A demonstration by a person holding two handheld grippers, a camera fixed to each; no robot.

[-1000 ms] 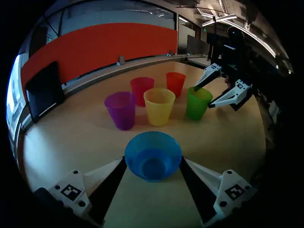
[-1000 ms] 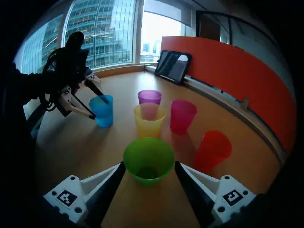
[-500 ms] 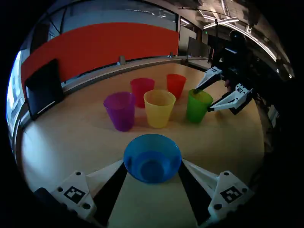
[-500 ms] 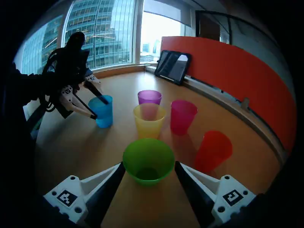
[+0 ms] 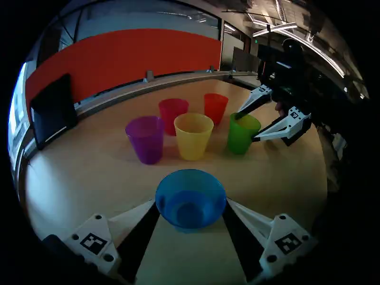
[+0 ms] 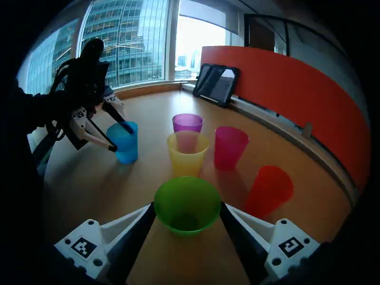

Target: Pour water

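My left hand-held gripper (image 5: 190, 203) pinching blue cup (image 5: 191, 190) near the yellow cup (image 5: 193, 135), my right hand-held gripper (image 6: 186, 206) pinching green cup (image 6: 186, 197) just beside that yellow cup

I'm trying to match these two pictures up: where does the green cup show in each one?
Left gripper view: the green cup is right of centre, farther off, between the fingers of the right gripper.
Right gripper view: the green cup is at bottom centre, close up, between the right gripper's own fingers.
Shared landmark: the yellow cup stands next to it in both views.
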